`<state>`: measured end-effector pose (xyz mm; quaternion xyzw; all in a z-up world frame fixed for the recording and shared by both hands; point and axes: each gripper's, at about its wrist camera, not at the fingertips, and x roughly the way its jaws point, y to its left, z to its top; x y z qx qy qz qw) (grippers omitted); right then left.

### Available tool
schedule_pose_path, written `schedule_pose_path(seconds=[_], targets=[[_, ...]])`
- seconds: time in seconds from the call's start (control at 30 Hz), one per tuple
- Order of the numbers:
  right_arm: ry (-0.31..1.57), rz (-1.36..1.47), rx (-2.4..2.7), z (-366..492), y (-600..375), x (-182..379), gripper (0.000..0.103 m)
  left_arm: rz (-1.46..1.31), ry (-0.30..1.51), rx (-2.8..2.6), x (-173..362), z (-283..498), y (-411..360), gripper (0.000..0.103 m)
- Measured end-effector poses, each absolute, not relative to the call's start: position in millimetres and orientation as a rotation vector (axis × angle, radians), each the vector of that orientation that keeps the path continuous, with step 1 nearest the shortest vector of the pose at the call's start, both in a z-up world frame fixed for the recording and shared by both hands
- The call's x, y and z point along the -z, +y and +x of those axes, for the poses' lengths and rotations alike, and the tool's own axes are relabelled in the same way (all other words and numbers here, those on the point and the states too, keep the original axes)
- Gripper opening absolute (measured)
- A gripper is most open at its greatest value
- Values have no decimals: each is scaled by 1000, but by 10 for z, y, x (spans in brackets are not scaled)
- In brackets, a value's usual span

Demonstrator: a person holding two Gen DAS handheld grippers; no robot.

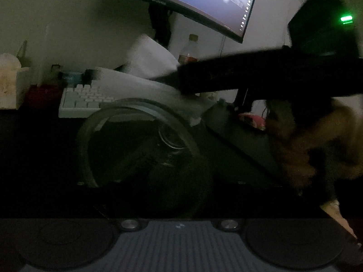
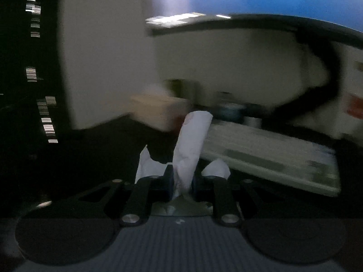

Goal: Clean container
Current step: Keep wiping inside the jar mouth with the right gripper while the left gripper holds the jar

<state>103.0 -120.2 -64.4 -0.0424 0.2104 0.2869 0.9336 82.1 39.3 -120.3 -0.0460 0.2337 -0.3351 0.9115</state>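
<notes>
So it's pretty dark, but the clear container lies tipped on its side on the worktop, mouth facing the left camera, just in front of a white keyboard. The right hand-held gripper is clamped on a twisted white tissue that sticks up between its fingers. From the left view it reaches across above the container. The left hand-held gripper's own fingers don't show in its view, so I can't tell its state. A monitor glows blue behind.
</notes>
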Motion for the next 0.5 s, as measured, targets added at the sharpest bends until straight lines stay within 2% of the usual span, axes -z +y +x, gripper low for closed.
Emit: schedule_pose_path(seconds=[0.17,0.33,0.5], targets=[[439,-54,-622,1045,-1362,652,18,-108,486,696,1217,814,572,62],[471,0,-416,1255,-1660,680,19,-111,487,688,1254,764,758,63],[413,-84,-608,916,-1363,629,19,-113,487,690,1205,779,612,66]])
